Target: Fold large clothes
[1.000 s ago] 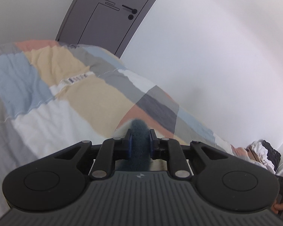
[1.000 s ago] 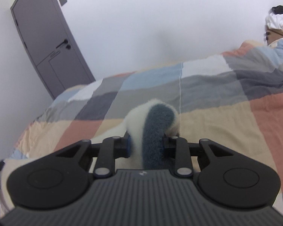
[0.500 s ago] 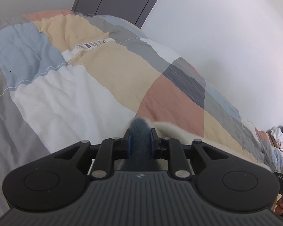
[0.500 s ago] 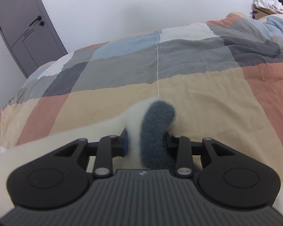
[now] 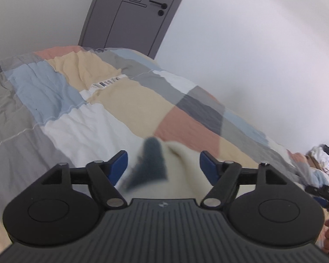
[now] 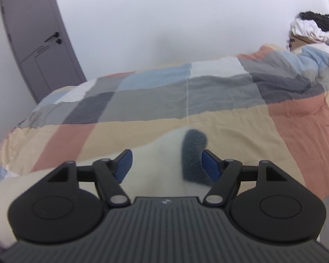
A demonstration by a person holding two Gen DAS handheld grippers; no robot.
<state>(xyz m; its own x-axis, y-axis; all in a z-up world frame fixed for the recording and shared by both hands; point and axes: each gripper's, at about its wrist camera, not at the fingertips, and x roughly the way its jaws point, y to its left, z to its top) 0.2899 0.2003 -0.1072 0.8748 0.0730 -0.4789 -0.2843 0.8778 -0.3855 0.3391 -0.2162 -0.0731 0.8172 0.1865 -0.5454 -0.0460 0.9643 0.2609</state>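
Observation:
A fluffy cream garment (image 5: 182, 171) with a dark blue-grey fuzzy trim (image 5: 152, 151) lies on the patchwork bed. In the left wrist view my left gripper (image 5: 163, 164) is open, its blue pads wide apart on either side of the trim. In the right wrist view the same cream garment (image 6: 155, 166) and its dark trim (image 6: 193, 153) lie between the spread fingers of my right gripper (image 6: 166, 164), which is open. The trim sits close to the right pad. Neither gripper holds the cloth.
A patchwork duvet (image 5: 81, 100) in blue, beige, grey, white and salmon covers the bed (image 6: 208, 100). A grey door (image 5: 129, 15) stands beyond it. A pile of clothes (image 6: 311, 28) lies at the far right. White walls run behind.
Both grippers were shut on the fuzzy trim and have opened wide, letting the garment go onto the bed. Both views have tilted back up.

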